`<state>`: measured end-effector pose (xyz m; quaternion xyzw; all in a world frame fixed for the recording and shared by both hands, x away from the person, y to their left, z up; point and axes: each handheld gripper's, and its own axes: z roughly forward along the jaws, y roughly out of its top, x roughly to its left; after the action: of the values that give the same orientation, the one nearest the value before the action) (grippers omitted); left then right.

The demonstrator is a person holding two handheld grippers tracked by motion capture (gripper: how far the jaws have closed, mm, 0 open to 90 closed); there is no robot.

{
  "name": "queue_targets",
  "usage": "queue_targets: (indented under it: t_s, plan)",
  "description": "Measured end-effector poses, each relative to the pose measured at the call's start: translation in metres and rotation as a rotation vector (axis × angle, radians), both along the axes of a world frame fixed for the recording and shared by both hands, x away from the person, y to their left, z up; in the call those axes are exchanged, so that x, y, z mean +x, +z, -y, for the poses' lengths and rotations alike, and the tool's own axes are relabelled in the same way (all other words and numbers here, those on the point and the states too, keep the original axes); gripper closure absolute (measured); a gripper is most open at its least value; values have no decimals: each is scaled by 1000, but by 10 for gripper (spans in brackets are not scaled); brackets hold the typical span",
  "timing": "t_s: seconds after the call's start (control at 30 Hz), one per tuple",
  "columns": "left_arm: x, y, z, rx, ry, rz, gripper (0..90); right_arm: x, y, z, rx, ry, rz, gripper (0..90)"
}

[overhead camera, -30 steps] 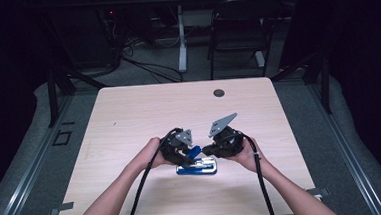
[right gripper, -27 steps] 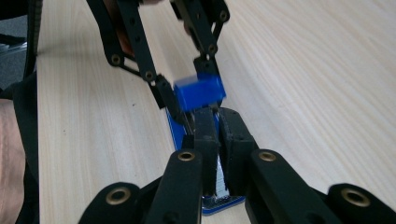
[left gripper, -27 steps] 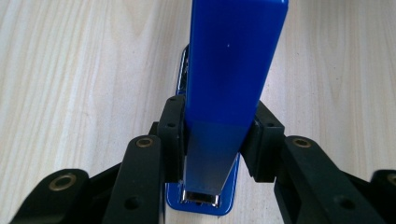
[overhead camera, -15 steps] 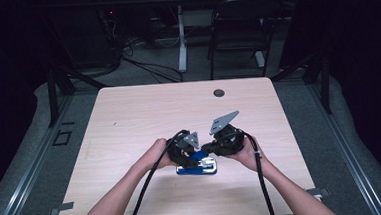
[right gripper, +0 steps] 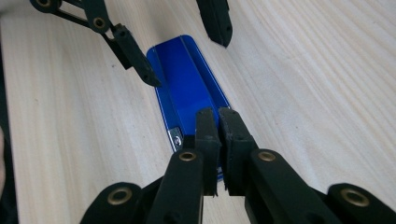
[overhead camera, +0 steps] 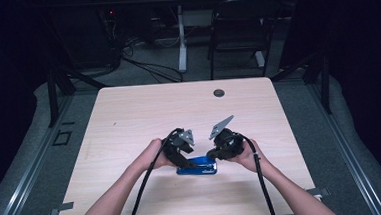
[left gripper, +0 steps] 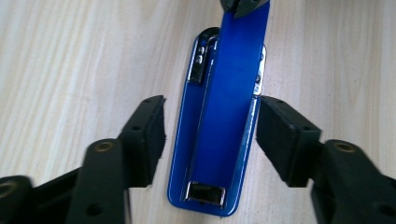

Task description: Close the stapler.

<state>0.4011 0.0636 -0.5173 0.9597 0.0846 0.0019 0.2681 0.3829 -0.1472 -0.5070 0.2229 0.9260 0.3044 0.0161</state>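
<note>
left gripper (left gripper: pixel 210 135) jaws just opened, now apart either side of blue stapler (left gripper: pixel 217 126), no longer clamped

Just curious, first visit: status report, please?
Left hand-held gripper just opened astride blue metal stapler. Right hand-held gripper shut, tips on it. Nothing in the way.

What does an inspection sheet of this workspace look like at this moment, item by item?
Surface: light wood table, mostly bare.
Job's things: blue stapler lying flat near the person's edge, its top arm over the base.
Clutter: small dark round object near the far edge; what it is cannot be told.
Grippers: left gripper straddles the stapler, jaws just opened, pads clear of its sides. Right gripper is shut, tips at the stapler's other end; whether they touch it is unclear.
Cables: a black cable trails from each gripper toward the person.
Surroundings: dark room, chair and floor cabling beyond the table.
</note>
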Motion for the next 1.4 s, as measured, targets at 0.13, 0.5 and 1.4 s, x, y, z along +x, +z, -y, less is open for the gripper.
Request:
queue_targets:
  t_s: [0.13, 0.5, 1.4]
  plan:
    - [0, 2, -12, -10, 41, 8, 285, 0, 0, 1, -3, -5, -6, 878]
    - [2, 2, -38, -18, 117, 11, 157, -2, -5, -2, -45, 8, -1, 900]
    - [3, 6, -55, -51, 182, 20, 130, 1, 2, 10, -4, -80, 14, 744]
